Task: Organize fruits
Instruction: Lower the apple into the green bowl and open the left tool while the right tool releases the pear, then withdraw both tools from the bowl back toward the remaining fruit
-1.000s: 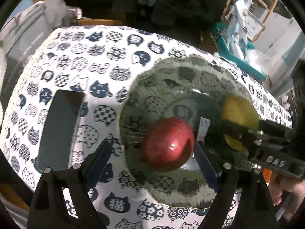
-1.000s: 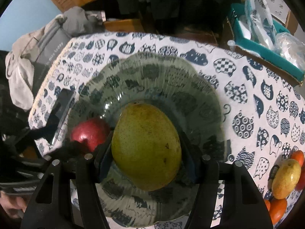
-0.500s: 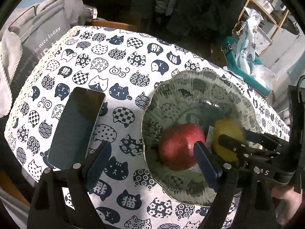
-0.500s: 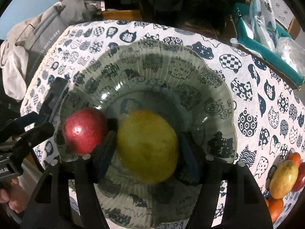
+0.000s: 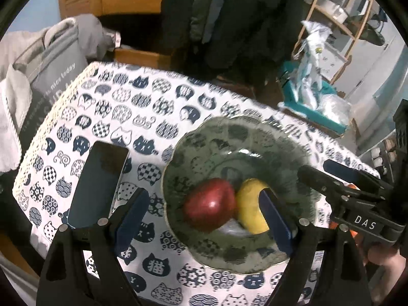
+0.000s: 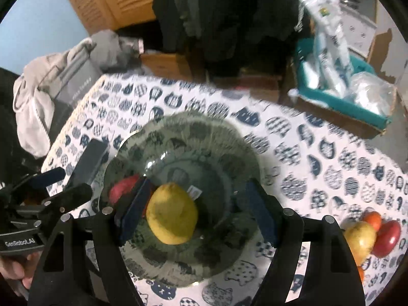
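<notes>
A red apple [image 5: 210, 207] and a yellow-green mango [image 5: 251, 210] lie side by side in a dark glass plate [image 5: 244, 142] on the cat-print tablecloth. My left gripper [image 5: 204, 216] is open and empty, raised above the plate's near side. My right gripper [image 6: 197, 210] is open and empty above the mango [image 6: 172, 213], with the apple [image 6: 122, 188] partly hidden behind its left finger. The plate's rim [image 6: 193, 119] shows in the right wrist view. Each gripper is seen in the other's view.
A dark phone [image 5: 98, 186] lies left of the plate. Several loose fruits, a yellow one [image 6: 360, 238] and red ones [image 6: 387, 234], lie at the table's right. A grey bag [image 5: 51, 76] sits beyond the left edge and a teal box [image 6: 344, 102] beyond the far edge.
My right gripper has opened and let go of the mango, which now rests in the plate beside the apple. Both grippers have lifted back from the plate.
</notes>
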